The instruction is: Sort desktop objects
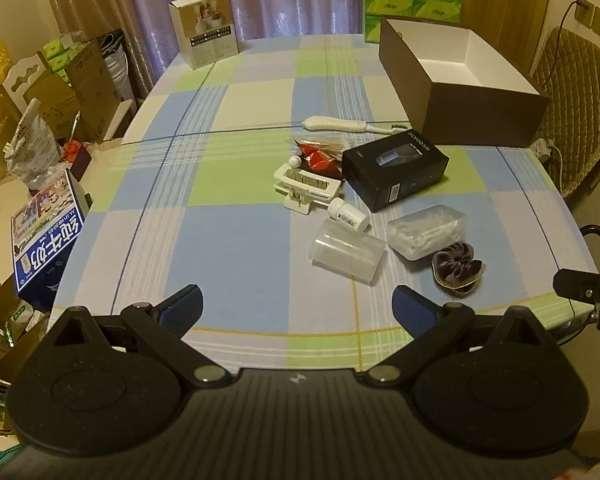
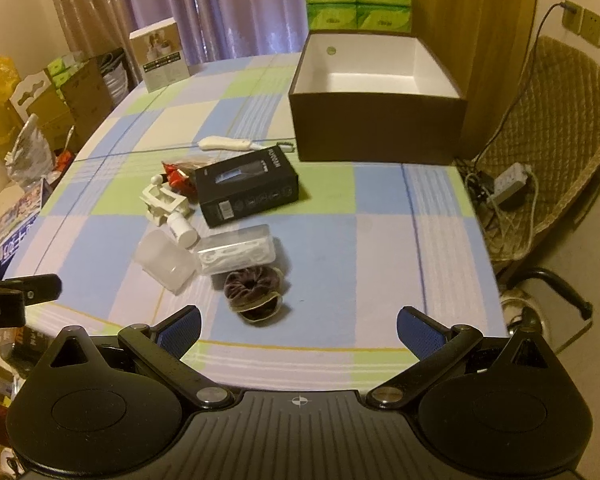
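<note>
Several loose items lie clustered mid-worktop [image 1: 236,240], none yet in the brown box [image 2: 376,128] that stands open and empty at the far right, probably the bin for sorting. Black carton [image 2: 247,187]: the largest item, rigid, flat-sided, likely light to moderate in weight; best taken across its narrow width, though it may be too wide for one span. Clear cup [image 1: 346,250]: on its side, thin-walled and slick, apt to roll or flex; pinch over the rim. Clear case [image 1: 426,232]: hard plastic, seemingly full of small white sticks, touching the cup's end; grip across the short sides so the lid stays shut. White clip-like piece [image 1: 306,188]: stiff moulded plastic, awkward in outline. Brush [image 1: 350,125]: slender, rigid handle, lying just before the box; take mid-handle. Scrunchie [image 2: 254,290]: soft, compressible, very light, nearest the right tool; any pinch into the fabric should hold. Red packet [image 1: 320,156]: crinkly film, partly tucked behind the carton. Pill bottle [image 1: 348,214]: small, round, smooth, likely to roll. Left hand-held gripper [image 1: 298,306]: fingers spread wide, holding and touching nothing, above the near edge. Right hand-held gripper [image 2: 300,326]: likewise spread wide and unladen, short of the scrunchie
</note>
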`<state>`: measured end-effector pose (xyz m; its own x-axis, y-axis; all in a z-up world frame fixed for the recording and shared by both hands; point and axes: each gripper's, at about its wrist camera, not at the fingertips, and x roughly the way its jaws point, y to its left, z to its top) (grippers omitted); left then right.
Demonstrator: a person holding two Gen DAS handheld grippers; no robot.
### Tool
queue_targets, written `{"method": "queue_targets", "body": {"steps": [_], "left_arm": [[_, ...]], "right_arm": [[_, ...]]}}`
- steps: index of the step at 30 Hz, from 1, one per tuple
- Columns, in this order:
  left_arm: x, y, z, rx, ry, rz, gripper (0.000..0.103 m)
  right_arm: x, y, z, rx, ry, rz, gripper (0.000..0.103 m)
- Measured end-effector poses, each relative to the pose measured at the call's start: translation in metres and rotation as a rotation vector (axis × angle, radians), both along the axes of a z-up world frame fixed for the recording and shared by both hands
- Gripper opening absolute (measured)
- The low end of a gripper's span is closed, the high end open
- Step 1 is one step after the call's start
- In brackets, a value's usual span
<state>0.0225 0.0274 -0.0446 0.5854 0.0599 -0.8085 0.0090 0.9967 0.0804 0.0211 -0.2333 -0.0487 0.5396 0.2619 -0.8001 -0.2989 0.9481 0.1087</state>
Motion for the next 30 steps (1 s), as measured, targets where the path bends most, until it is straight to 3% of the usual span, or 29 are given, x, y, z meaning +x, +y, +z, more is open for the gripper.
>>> {"method": "queue_targets", "body": {"steps": [30], "left_arm": [[0.067, -0.009, -0.065, -0.019, 0.104, -0.159, 0.099]], "right_arm": [[0.059, 0.019, -0.058, -0.009, 0.082, 0.055, 0.101]]}}
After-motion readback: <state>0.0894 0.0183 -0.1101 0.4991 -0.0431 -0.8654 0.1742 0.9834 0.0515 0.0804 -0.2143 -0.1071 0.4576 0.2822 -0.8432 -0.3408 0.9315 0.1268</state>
